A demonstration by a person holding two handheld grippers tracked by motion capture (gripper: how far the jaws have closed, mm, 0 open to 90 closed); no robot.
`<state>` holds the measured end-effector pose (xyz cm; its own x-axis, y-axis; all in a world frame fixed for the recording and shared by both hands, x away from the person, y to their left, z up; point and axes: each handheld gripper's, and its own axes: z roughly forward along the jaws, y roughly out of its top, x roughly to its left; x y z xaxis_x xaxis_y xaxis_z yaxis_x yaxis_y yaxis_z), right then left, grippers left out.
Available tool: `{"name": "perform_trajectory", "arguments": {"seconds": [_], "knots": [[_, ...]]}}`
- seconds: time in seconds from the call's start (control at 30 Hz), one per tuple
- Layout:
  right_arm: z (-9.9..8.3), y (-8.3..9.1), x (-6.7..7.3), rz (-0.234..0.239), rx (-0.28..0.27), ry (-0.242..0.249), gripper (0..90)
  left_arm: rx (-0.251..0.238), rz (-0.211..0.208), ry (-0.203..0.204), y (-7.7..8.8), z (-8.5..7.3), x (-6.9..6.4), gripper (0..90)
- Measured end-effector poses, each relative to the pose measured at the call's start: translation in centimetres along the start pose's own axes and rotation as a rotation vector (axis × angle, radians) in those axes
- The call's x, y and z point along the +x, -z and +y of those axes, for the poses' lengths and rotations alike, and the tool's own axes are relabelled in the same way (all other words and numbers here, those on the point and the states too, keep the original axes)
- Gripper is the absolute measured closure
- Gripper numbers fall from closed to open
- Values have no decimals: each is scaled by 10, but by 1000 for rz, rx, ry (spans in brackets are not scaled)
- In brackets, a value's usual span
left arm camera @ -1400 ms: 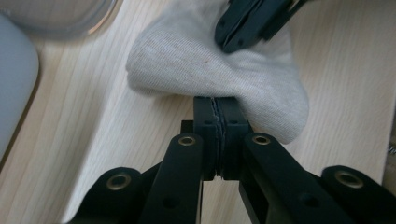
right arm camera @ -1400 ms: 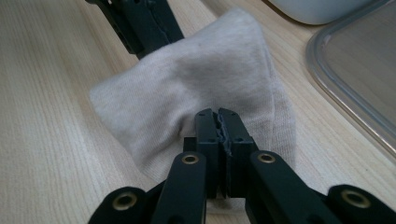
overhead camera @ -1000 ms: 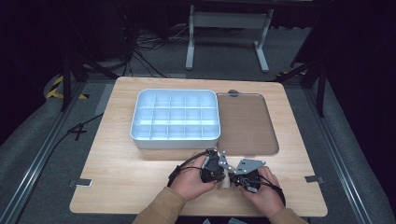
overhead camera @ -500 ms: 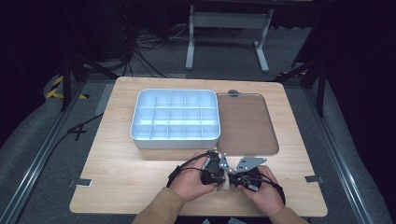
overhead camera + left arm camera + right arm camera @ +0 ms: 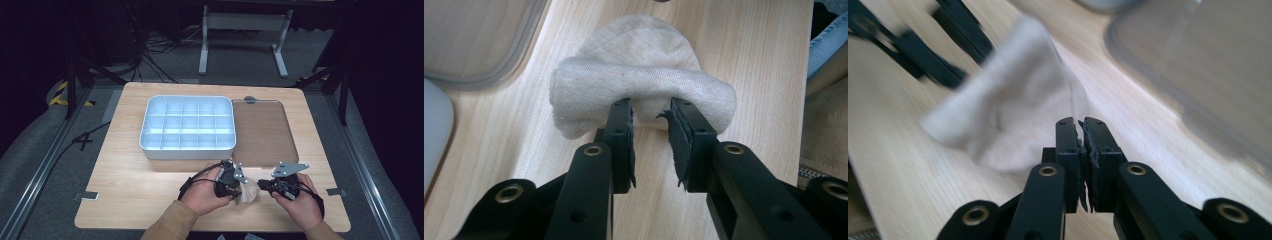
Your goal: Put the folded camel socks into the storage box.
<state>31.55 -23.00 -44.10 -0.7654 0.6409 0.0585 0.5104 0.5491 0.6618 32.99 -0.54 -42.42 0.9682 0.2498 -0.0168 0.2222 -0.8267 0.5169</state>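
A beige cloth [image 5: 248, 192] lies bunched on the wooden table near its front edge, between my two grippers. In the left gripper view the cloth [image 5: 644, 55] has a rolled fold. My left gripper [image 5: 651, 107] stands open, its tips against that fold. The right gripper [image 5: 1079, 122] is shut, and a thin raised edge of the cloth [image 5: 1008, 100] runs up to its tips. In the high view the left gripper [image 5: 240, 187] is just left of the cloth and the right gripper [image 5: 266, 186] just right of it.
A white tray [image 5: 187, 151] divided into several empty compartments sits at mid-table. A flat brown tray [image 5: 262, 130] with a raised rim lies to its right. The table's front edge is close behind both hands.
My right gripper has shifted a little to the right, and more of the cloth now shows between the two grippers. The left hand has barely moved.
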Motion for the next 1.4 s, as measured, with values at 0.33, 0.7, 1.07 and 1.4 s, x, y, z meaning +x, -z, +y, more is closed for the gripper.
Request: {"name": "perform_trajectory", "arguments": {"seconds": [0.33, 0.7, 1.07, 1.4], "knots": [[-5, -22, 6, 48, 52, 2, 879, -21, 9, -39, -1, 2, -2, 688], [-6, -28, 7, 86, 29, -6, 877, -27, 0, -60, -10, 6, -1, 638], [-11, -28, 5, 82, 25, -6, 857, -18, 12, -66, -24, 7, 5, 434], [-13, -27, 6, 75, 22, 0, 848, -3, 11, -66, -29, 10, 4, 399]]}}
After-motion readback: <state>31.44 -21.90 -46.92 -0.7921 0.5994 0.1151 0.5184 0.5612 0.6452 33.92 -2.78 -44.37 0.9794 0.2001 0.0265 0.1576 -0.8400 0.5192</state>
